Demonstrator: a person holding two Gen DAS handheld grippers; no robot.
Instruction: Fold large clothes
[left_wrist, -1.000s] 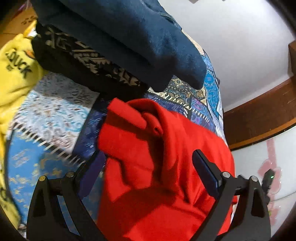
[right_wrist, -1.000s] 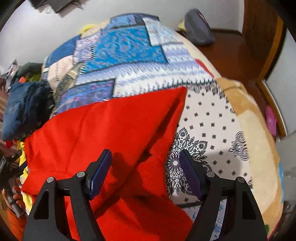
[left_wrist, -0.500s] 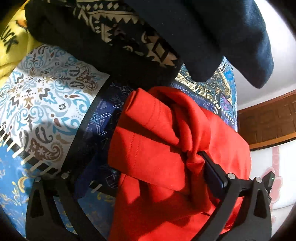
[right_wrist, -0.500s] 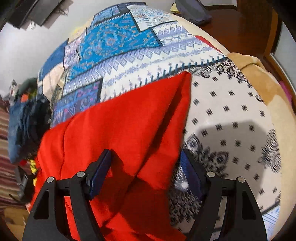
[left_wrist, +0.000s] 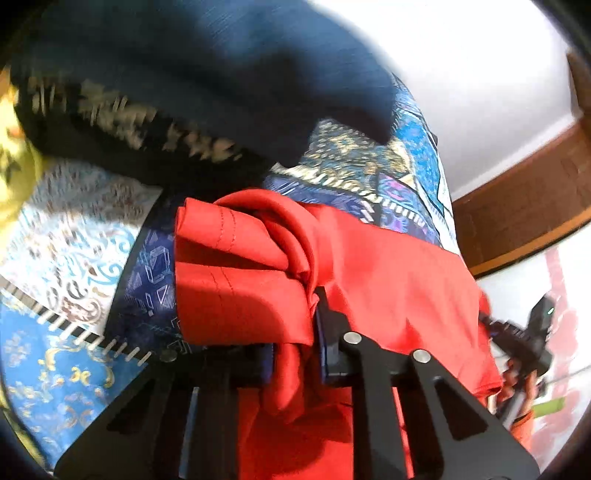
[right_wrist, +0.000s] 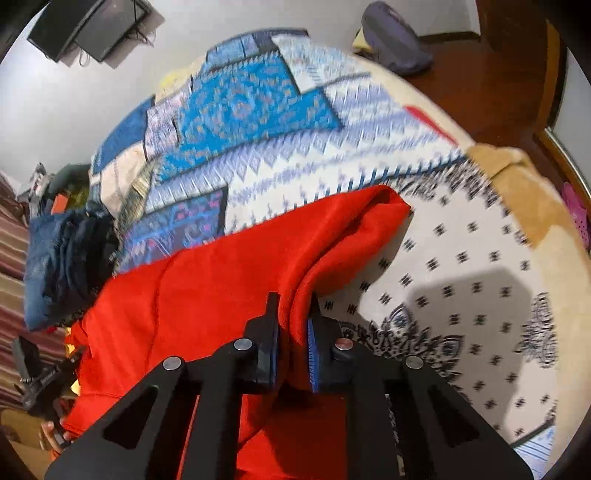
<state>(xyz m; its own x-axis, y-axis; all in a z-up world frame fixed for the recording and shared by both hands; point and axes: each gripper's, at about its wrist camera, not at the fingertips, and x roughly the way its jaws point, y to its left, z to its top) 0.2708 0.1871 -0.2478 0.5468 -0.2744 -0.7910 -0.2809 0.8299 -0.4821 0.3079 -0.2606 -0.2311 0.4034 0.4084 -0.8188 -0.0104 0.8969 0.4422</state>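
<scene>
Both your grippers clamped on the red fabric garment (right_wrist: 207, 295).
L gripper (left_wrist: 295, 347) jaws pinch bunched hem; R gripper (right_wrist: 291, 347) jaws pinch folded edge, garment on patchwork-quilt bed (right_wrist: 258, 110).

Left tongs (left_wrist: 295, 347) clamp the red garment (left_wrist: 388, 280) (bunched folds).

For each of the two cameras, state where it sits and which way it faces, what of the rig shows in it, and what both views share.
Left wrist: rides the left gripper, looking along its fingers over the red garment toward a stack of dark folded clothes; its own fingers show, clamped on a bunched red edge.
Right wrist: rides the right gripper, facing across the patterned bedspread toward a wall-mounted screen; its fingers show, pinching a red fold.
Shared: the red garment, bedspread and dark clothes; each view also catches the other gripper at its edge.
</scene>
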